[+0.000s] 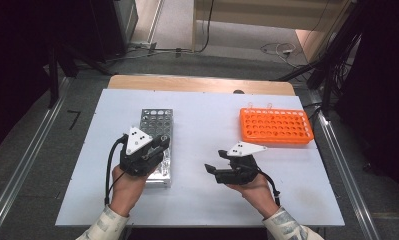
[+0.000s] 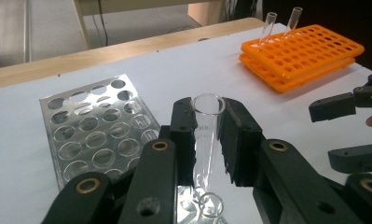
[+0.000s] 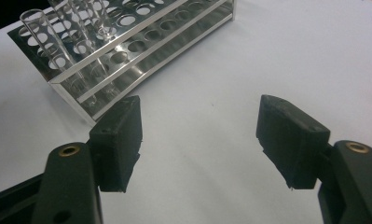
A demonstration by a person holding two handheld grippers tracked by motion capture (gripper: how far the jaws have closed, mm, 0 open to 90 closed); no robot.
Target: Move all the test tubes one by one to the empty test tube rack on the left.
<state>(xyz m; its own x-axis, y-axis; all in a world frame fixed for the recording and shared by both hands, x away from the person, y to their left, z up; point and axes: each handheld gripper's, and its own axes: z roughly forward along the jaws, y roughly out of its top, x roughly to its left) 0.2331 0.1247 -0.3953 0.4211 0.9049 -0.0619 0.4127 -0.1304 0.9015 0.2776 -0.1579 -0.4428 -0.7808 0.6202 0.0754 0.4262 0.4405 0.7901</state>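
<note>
My left gripper [image 1: 159,145] points toward one o'clock, its jaws closed in tight with only a narrow gap. My right gripper [image 1: 212,170] points toward nine o'clock, jaws spread wide apart. Both my forearms enter from six o'clock, hands wrapped around the handles.

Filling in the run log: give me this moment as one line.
left gripper: shut on glass tube, over metal rack | right gripper: open, empty, above table | orange rack: two tubes standing
</note>
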